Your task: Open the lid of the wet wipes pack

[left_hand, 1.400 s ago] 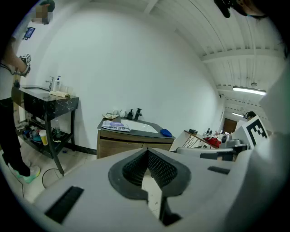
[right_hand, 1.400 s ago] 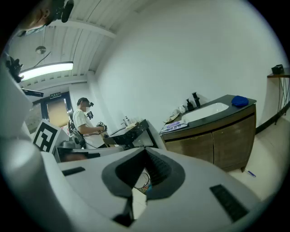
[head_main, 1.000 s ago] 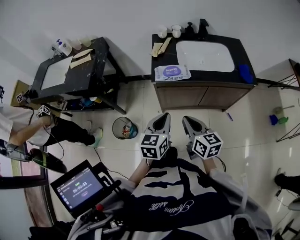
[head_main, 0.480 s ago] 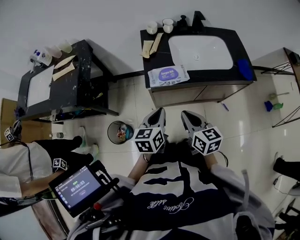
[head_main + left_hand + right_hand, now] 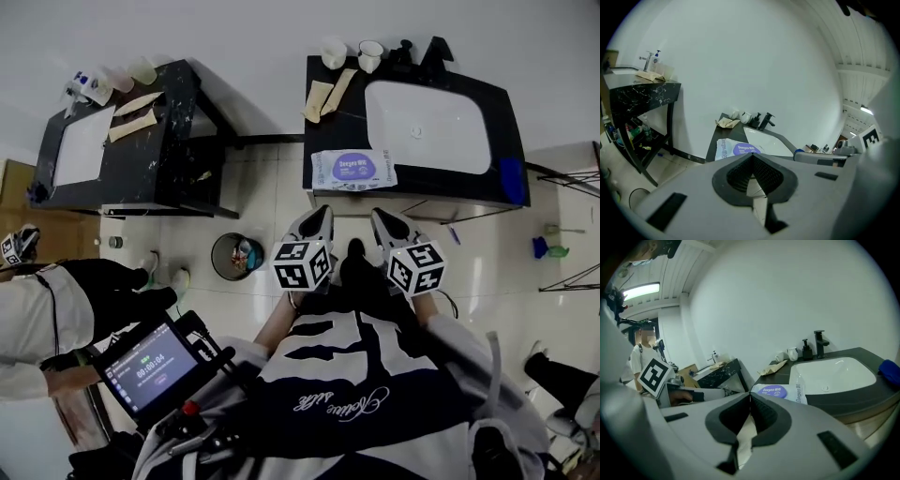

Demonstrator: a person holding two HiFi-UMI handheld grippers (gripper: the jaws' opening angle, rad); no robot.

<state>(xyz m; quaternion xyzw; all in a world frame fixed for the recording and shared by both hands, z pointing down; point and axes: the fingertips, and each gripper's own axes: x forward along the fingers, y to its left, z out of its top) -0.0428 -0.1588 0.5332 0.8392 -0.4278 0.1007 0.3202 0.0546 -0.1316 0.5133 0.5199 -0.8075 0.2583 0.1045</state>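
Left gripper (image 5: 322, 214): jaws closed tip to tip with nothing between them; held over the floor in front of the counter, apart from the pack.
Right gripper (image 5: 381, 217): jaws likewise pressed together and empty; beside the left one, pointing at the counter.
Wet wipes pack (image 5: 352, 170): lies flat on the front left part of the counter, close to its front edge and just beside the sink's near left corner; neither gripper touches it.
Lid: the purple oval on top of the pack lies flat and looks closed.
Counter (image 5: 347, 131): black top, against the white wall.
Sink (image 5: 427, 127): white basin set in the counter, to the right of the pack.
Tap (image 5: 436, 49): black, behind the sink at the wall.
Cups (image 5: 334, 52): two pale ones at the back left corner.
Folded paper (image 5: 327, 94): tan pieces behind the pack.
Blue cloth (image 5: 511, 180): at the counter's front right.
Bin (image 5: 236, 255): on the floor, left of the grippers.
Second table (image 5: 122, 141): dark, well to the left.
Tablet (image 5: 150, 367): lit screen near the person's left side.
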